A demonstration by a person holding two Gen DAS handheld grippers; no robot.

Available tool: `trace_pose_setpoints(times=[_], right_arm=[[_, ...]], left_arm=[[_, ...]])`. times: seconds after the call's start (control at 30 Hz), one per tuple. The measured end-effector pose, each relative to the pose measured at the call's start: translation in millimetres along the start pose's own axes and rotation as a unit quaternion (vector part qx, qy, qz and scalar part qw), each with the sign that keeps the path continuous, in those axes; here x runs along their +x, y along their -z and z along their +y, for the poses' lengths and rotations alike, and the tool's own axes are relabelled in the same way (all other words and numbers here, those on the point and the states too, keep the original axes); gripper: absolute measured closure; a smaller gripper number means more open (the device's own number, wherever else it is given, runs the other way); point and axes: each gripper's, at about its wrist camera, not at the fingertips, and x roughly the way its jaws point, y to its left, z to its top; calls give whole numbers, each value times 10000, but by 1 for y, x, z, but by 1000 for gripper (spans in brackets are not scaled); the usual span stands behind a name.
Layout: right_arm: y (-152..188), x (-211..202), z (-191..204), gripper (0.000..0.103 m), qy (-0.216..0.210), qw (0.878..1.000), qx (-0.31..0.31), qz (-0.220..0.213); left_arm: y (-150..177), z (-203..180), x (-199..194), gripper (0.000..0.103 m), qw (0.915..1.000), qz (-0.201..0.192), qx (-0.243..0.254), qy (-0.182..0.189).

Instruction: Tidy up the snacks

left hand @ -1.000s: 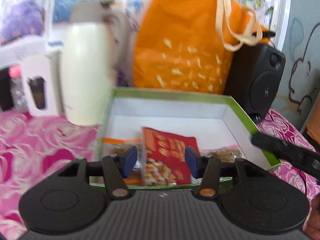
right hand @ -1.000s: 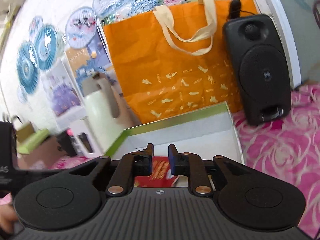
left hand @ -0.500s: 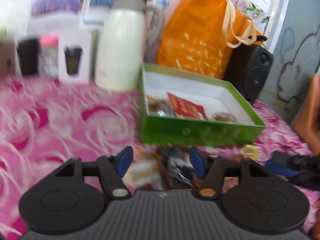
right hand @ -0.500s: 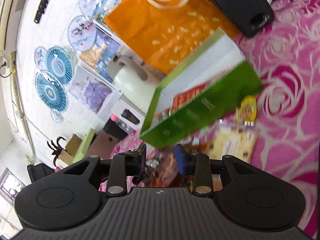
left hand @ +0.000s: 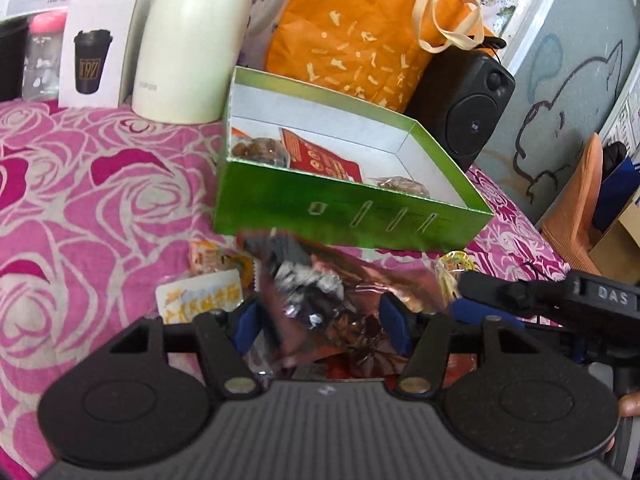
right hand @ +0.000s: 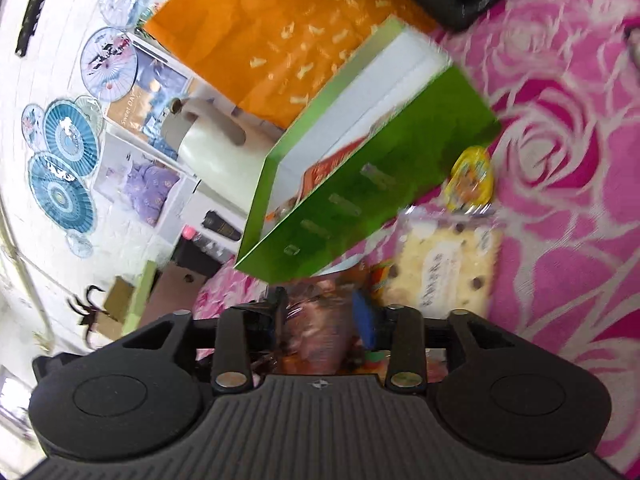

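Left tongs (left hand: pixel 320 322) half open, straddling dark foil snack packet (left hand: pixel 320 300), not pinching; packet's long axis runs toward green box (left hand: pixel 352 216). Right tongs (right hand: pixel 322 320) just widened, empty, alongside.

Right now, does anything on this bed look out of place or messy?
Yes: several snack packets lie heaped on the pink cloth in front of the green box, while only three sit inside it.
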Motion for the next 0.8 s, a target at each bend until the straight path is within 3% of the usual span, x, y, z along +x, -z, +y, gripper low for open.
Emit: trace_pose_setpoints(times=[0.07, 0.23, 0.3, 0.37, 0.4, 0.57, 0.8], right_arm=[[1, -6, 0, 21, 54, 9999, -84, -29], [-2, 14, -4, 23, -80, 9991, 263, 313], [-2, 27, -2, 33, -81, 9985, 233, 497], [0, 32, 0, 67, 32, 9991, 28, 430], [1, 31, 3, 70, -22, 9991, -141, 389], [7, 11, 16, 71, -65, 9972, -740, 96], [5, -15, 39, 71, -539, 9925, -1096, -100]], left_arm=[[0, 3, 0, 42, 10000, -14, -76, 17], [1, 4, 2, 42, 9998, -51, -172, 24], [1, 5, 1, 43, 9997, -74, -225, 7], [2, 3, 1, 45, 9996, -129, -229, -54], [2, 1, 1, 45, 9997, -121, -196, -100], [6, -8, -14, 45, 9995, -299, -81, -61], [11, -32, -62, 46, 9956, -910, 167, -114]])
